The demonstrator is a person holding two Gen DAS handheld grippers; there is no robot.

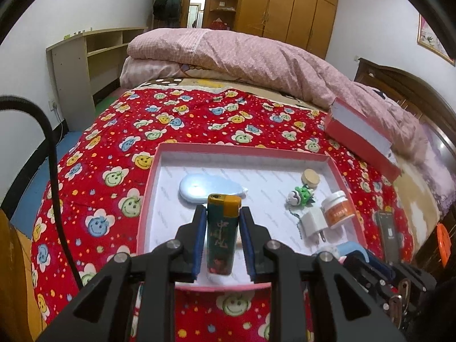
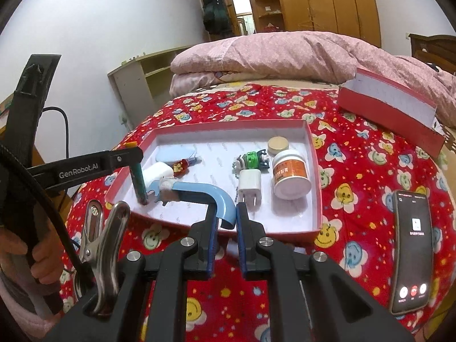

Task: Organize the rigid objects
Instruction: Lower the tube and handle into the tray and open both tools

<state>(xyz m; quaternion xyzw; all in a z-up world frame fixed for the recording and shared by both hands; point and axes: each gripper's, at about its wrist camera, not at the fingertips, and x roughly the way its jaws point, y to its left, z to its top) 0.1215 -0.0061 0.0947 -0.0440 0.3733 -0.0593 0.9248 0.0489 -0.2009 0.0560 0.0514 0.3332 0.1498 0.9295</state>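
Left wrist view puts your left tongs [image 1: 220,213] closed on a dark green plastic lighter with a yellow-orange cap [image 1: 221,233], which stands upright between the blue pads, its base over the near part of the shallow pink-rimmed white-lined box [image 1: 159,176] on the red smiley-flower bedspread [image 1: 114,131]. Right wrist view shows your right tongs [image 2: 228,211] pinched nearly shut on the curved end of a light blue plastic hook-shaped tool [image 2: 199,195], which reaches away to the left over the box's near edge. Inside the box sit a white charger plug [image 2: 250,186] and a white jar with an orange label [image 2: 290,175]; a phone [image 2: 411,249] lies on the bedspread to the right.
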